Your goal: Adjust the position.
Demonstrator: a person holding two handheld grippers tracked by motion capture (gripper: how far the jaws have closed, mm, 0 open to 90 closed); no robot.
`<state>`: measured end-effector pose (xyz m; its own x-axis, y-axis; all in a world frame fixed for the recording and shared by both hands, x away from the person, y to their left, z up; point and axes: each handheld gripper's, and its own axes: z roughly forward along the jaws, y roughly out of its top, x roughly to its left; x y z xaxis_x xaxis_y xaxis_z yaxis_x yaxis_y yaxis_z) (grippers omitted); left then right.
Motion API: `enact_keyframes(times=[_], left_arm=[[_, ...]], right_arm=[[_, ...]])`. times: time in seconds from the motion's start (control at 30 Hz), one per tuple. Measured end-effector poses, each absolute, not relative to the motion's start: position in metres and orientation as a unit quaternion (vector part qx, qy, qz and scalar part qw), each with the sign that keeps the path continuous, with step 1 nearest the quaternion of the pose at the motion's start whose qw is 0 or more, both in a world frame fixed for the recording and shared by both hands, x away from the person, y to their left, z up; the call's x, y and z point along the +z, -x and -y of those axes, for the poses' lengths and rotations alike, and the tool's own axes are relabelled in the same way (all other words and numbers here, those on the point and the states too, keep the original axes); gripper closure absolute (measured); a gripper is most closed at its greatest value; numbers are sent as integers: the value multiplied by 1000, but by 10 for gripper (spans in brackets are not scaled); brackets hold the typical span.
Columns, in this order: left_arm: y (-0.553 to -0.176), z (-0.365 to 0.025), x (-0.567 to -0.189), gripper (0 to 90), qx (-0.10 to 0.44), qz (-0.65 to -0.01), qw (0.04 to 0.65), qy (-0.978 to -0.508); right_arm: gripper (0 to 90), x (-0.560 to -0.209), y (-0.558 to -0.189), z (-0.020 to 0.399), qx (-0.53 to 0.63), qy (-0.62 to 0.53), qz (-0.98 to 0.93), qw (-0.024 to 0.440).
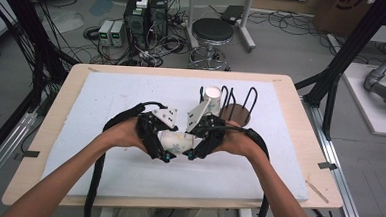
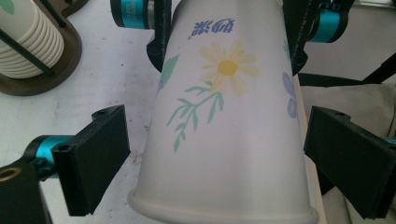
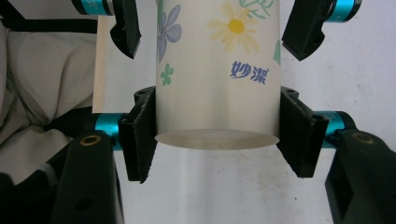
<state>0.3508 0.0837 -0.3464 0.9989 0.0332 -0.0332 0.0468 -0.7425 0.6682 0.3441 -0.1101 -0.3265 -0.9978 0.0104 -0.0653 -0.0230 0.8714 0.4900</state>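
From above, a person's two forearms come in from the near edge of the bench (image 1: pixel 102 184), which is covered by a white sheet. The left claw (image 1: pixel 164 156) and right claw (image 1: pixel 192 153) meet near the middle, and a flowered paper cup (image 1: pixel 176 142) lies on its side between them, held just above the sheet. Farther off, right of centre, a wire rack (image 1: pixel 238 105) on a brown base holds a stack (image 1: pixel 212 98) of white cups. Beyond the bench the floor carries a black stool (image 1: pixel 212 32), computer boxes and loose cables.

In the left gripper view, the cup (image 2: pixel 229 126) runs away from the camera, rolled rim nearest. It bears a yellow daisy, green sprigs, a pale blue flower and blue Chinese characters seen upside down. The left claw's own jaws stand wide on either side of the rim end, with gaps to the cup wall. Farther up, the right claw's jaws press on the cup's narrow end. The stack (image 2: pixel 28 42) in its rack sits at far left.

In the right gripper view, the cup (image 3: pixel 219 70) shows its base end nearest, and the blue writing reads "妙潔". The right claw's jaws clamp the cup from both sides; the left claw's jaws farther up stand clear of it.
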Motion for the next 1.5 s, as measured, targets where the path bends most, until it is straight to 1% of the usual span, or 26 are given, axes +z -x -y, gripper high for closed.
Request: enact_keyframes(times=[0.13,0.27,0.37,0.47,0.73,0.97,1.2,1.4,1.5], left_arm=[[-350,-88,-344,69,-2,-20,376,-927],[-351,-98,-339,69,0,-34,407,-913],[-350,-107,-336,69,3,-40,441,-896],[-349,-117,-337,69,5,-43,462,-886],[-341,-140,-348,69,12,-64,519,-852],[-335,-154,-364,69,15,-91,558,-825],[-330,-161,-381,69,16,-105,595,-797],[-327,-162,-393,69,16,-107,626,-773],[-328,-160,-398,69,7,-101,630,-770]], right_arm=[[375,-329,-345,113,265,3,-964,31],[375,-334,-344,121,279,-14,-960,28],[375,-337,-344,129,308,-19,-951,24],[374,-340,-344,137,332,-26,-943,25],[374,-348,-341,151,390,-43,-919,25],[374,-359,-338,156,438,-48,-897,36],[374,-373,-336,159,497,-55,-865,27],[374,-388,-336,163,534,-68,-843,8],[374,-394,-335,164,552,-71,-831,2]])
